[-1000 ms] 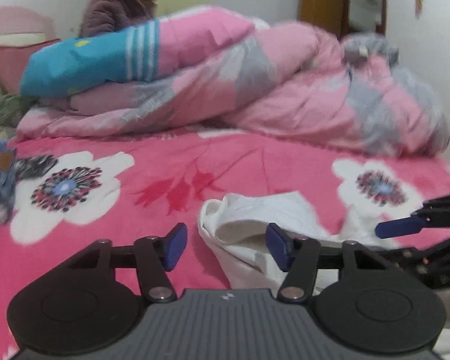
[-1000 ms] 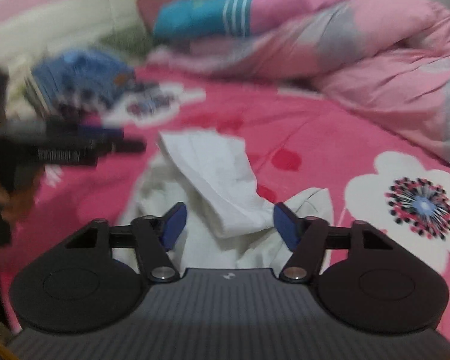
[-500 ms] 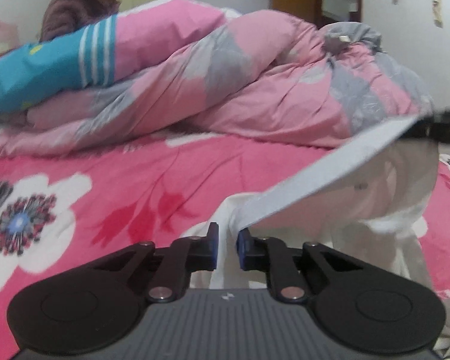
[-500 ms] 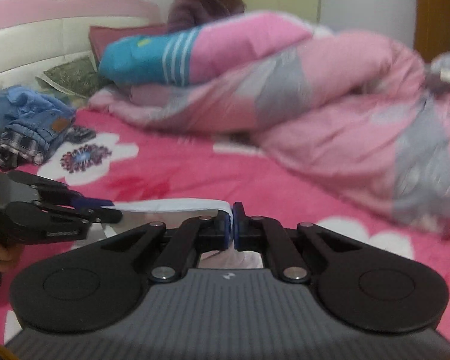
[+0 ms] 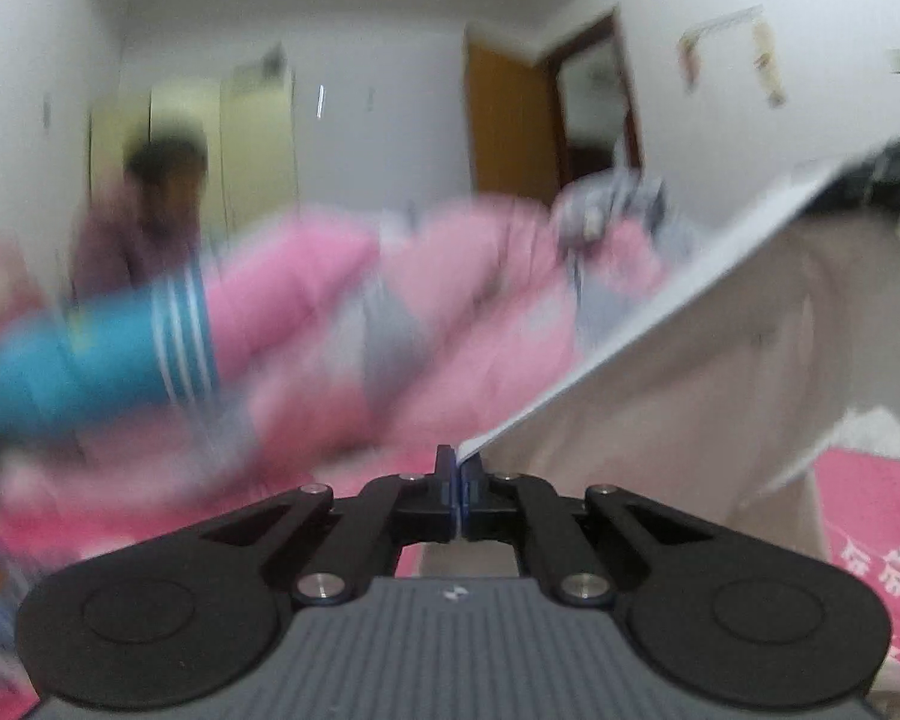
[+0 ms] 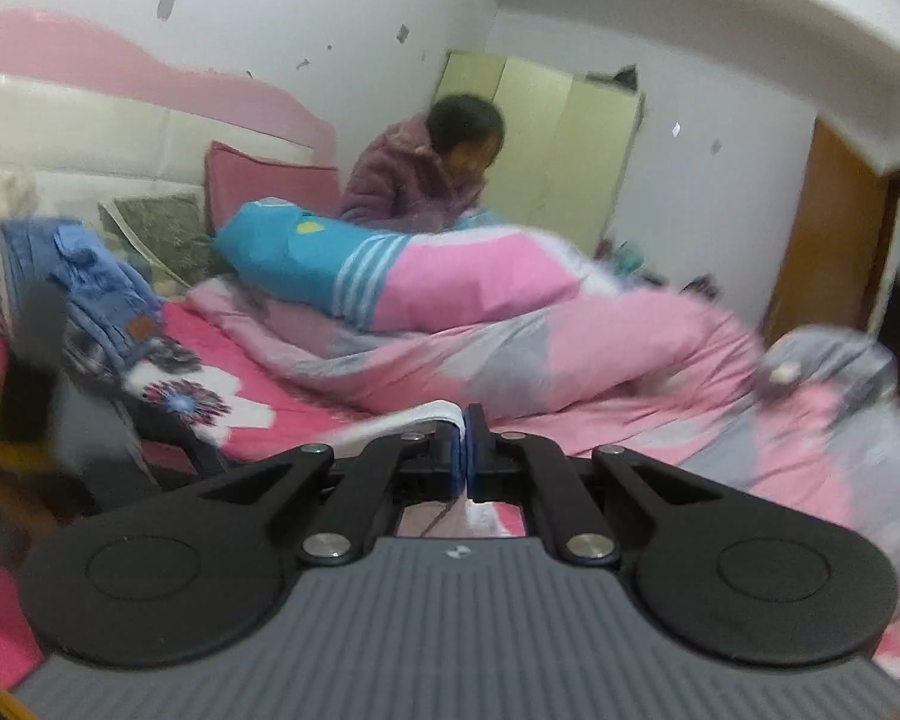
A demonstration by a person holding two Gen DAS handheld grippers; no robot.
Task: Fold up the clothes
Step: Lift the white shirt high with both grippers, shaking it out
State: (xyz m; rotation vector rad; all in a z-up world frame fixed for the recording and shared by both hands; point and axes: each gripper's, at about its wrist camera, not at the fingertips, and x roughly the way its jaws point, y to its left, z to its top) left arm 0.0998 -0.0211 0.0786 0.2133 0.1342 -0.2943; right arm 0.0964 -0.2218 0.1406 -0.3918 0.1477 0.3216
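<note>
- Bed (image 6: 306, 414): pink sheet with flower print.
- Quilt (image 6: 570, 354): pink and grey, bunched across the bed.
- Blue-and-pink bundle (image 6: 390, 276): rests on the quilt.
- Person in purple jacket (image 6: 426, 180): behind the bundle.
- Wardrobe (image 6: 570, 144): pale yellow, against the wall.
- Door (image 5: 510, 126): orange-brown.

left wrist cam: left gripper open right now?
No, the left gripper has its fingers pressed together on an edge of the white garment.

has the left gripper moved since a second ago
Yes. The left gripper, shut on the white garment, has risen: the pink duvet sits lower in its view and the ceiling now shows.
</note>
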